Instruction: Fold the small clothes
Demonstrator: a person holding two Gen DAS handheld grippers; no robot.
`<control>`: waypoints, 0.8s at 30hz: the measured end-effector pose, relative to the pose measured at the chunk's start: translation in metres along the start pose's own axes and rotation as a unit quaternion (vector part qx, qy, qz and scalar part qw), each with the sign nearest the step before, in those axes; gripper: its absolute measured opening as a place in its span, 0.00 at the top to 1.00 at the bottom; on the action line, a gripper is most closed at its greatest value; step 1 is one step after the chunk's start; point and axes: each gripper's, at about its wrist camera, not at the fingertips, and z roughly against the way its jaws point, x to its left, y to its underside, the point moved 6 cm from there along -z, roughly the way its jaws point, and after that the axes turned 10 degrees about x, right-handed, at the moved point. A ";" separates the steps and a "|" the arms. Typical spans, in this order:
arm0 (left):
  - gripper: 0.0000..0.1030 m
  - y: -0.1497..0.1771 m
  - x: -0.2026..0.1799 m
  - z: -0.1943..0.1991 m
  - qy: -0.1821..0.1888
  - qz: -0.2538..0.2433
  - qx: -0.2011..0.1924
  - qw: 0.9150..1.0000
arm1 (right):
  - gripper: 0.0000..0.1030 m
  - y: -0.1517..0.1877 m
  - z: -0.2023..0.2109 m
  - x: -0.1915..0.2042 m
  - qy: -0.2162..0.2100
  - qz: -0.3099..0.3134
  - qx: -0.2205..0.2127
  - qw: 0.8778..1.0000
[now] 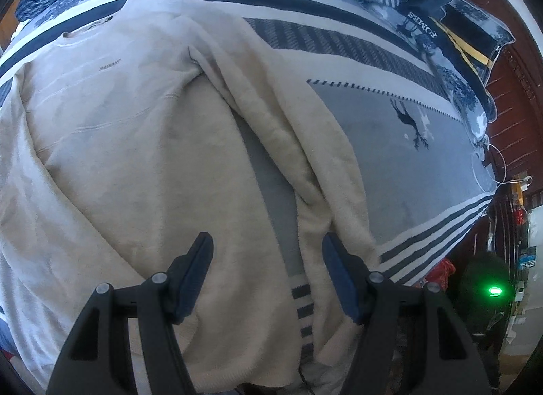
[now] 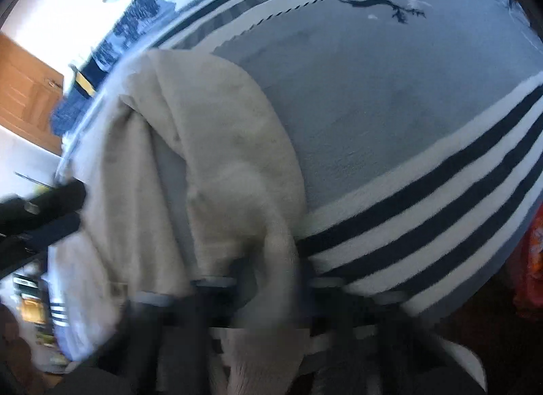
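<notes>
Bedspread (image 1: 400, 144) under beige sweatshirt (image 1: 135, 144) | left view: left gripper (image 1: 268, 256) spread wide, empty, sleeve (image 1: 281, 130) ahead of right finger | right view: right gripper (image 2: 271, 288) blurred, closure unclear; sleeve cloth between fingers | pinch cuff fully before folding.

Your work surface is a bed (image 1: 400, 144) under a grey bedspread (image 2: 356, 113) with a dark deer print, a stitched border and white-and-navy stripe bands along the edges. Lying straight on it you have a cream sweatshirt (image 1: 129, 144), spread flat with its collar toward the far side and small dark lettering on the chest. Its sleeve (image 1: 288, 123) runs beside the body down to the near edge, with a strip of bedspread showing between the two. At the far end you've got pillows (image 1: 451, 32) in a matching blue-and-white print with black and yellow bands, resting on the cover. The right wrist view is motion-blurred; there the sleeve looks bunched at the near edge.
</notes>
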 end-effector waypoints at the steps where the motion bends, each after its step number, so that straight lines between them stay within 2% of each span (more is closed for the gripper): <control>1: 0.36 -0.001 -0.004 0.003 0.008 -0.006 -0.009 1.000 | 0.91 -0.001 0.015 -0.004 -0.033 -0.011 -0.024 0.999; 4: 0.36 -0.006 -0.017 0.005 0.031 -0.020 -0.014 0.999 | 0.91 -0.001 0.050 -0.007 -0.103 -0.010 -0.082 0.991; 6: 0.36 -0.011 -0.025 0.001 0.061 -0.014 -0.004 0.998 | 0.91 -0.001 0.060 -0.002 -0.159 0.002 -0.089 0.983; 7: 0.36 -0.015 -0.029 -0.002 0.080 -0.006 0.005 0.997 | 0.91 0.000 0.056 0.002 -0.167 0.009 -0.077 0.983; 10: 0.36 -0.024 -0.036 -0.016 0.100 -0.004 0.024 0.995 | 0.91 0.007 0.049 0.018 -0.190 0.038 -0.052 0.980; 12: 0.36 -0.028 -0.033 -0.030 0.083 -0.002 0.043 0.996 | 0.91 0.009 0.051 0.033 -0.182 0.066 -0.061 0.979; 13: 0.40 -0.031 -0.030 -0.038 0.083 0.006 0.058 0.995 | 0.91 0.010 0.052 0.040 -0.181 0.082 -0.064 0.978; 14: 0.48 -0.033 -0.027 -0.040 0.089 0.012 0.061 0.994 | 0.91 0.012 0.050 0.050 -0.186 0.099 -0.062 0.976; 15: 0.68 -0.035 -0.023 -0.040 0.092 0.022 0.058 0.994 | 0.91 0.015 0.048 0.057 -0.185 0.111 -0.059 0.975; 16: 0.82 -0.038 -0.018 -0.036 0.097 0.033 0.056 0.993 | 0.91 0.018 0.044 0.064 -0.172 0.127 -0.050 0.976; 17: 0.85 -0.040 -0.015 -0.031 0.106 0.039 0.051 0.992 | 0.91 0.020 0.039 0.069 -0.159 0.138 -0.044 0.977; 18: 0.94 -0.042 -0.013 -0.022 0.116 0.041 0.040 0.992 | 0.91 0.022 0.036 0.074 -0.148 0.147 -0.040 0.977; 22: 0.95 -0.044 0.000 0.027 0.160 0.040 -0.011 0.986 | 0.91 0.028 0.049 0.097 -0.149 0.180 -0.051 0.971; 24: 0.95 -0.042 0.013 0.055 0.184 0.036 -0.029 0.982 | 0.91 0.031 0.073 0.119 -0.155 0.195 -0.082 0.965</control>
